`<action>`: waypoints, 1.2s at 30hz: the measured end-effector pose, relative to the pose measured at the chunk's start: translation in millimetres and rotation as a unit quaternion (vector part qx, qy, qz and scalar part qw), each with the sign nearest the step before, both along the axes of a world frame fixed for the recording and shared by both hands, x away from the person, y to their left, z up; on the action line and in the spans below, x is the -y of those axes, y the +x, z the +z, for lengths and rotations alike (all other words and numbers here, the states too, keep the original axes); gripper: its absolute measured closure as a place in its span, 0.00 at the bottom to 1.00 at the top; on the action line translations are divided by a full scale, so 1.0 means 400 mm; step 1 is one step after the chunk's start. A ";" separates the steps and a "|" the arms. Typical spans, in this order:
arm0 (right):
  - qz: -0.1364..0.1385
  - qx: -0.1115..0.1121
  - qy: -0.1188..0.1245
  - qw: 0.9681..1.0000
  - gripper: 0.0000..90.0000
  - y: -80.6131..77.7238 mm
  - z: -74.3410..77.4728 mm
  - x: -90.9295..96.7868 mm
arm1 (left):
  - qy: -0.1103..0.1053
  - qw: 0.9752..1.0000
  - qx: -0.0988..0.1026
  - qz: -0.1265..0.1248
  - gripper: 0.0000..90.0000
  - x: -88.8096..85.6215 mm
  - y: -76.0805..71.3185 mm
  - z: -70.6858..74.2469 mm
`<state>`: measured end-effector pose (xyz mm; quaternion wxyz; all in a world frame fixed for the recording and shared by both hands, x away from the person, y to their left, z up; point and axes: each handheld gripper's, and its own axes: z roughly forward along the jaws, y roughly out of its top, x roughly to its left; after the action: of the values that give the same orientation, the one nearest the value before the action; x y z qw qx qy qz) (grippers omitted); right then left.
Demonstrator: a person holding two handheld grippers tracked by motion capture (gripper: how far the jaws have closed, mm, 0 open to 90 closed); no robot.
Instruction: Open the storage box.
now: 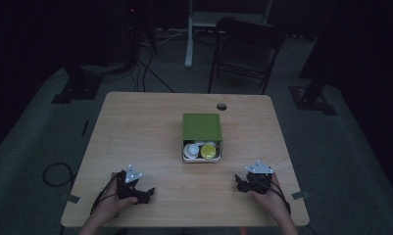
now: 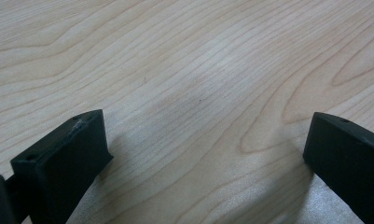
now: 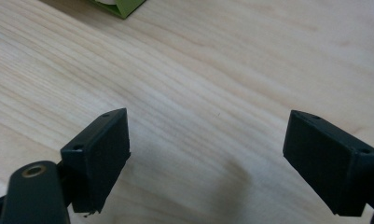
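Green box [image 1: 202, 128] at table [image 1: 135, 127] centre looks light, rigid; grip its side walls. Left tongs [image 1: 146, 192] and right tongs [image 1: 239, 182] gape wide, empty.

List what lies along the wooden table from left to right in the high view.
Left gripper with its grey three-cornered plate → green rectangular box, its open front showing a white cup and a yellow round lid → right gripper with its grey plate.
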<state>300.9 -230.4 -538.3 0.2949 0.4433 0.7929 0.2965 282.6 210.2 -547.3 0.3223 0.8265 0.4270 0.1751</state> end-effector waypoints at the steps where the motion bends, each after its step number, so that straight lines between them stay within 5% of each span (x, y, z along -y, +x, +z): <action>1: 0.001 0.007 -0.009 1.000 0.16 -0.001 0.001 -0.006 | 0.000 1.000 0.000 0.000 0.00 0.000 0.000 0.000; 16: 0.047 0.070 -0.079 0.993 0.16 -0.024 0.016 -0.090 | 0.000 1.000 0.000 0.000 0.00 0.000 0.000 0.000; 25: 0.085 0.106 -0.130 0.982 0.20 -0.036 0.023 -0.146 | 0.000 1.000 0.000 0.000 0.00 0.000 0.000 0.000; 29: 0.108 0.141 -0.165 0.970 0.28 -0.041 0.031 -0.173 | 0.000 1.000 0.000 0.000 0.00 0.000 0.000 0.000; 36: 0.148 0.197 -0.226 0.943 0.43 -0.054 0.038 -0.225 | 0.000 1.000 0.000 0.000 0.00 0.000 0.000 0.000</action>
<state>279.3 -140.4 -523.1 0.4902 0.1760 0.8218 0.2310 282.6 210.2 -547.3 0.3224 0.8264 0.4272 0.1749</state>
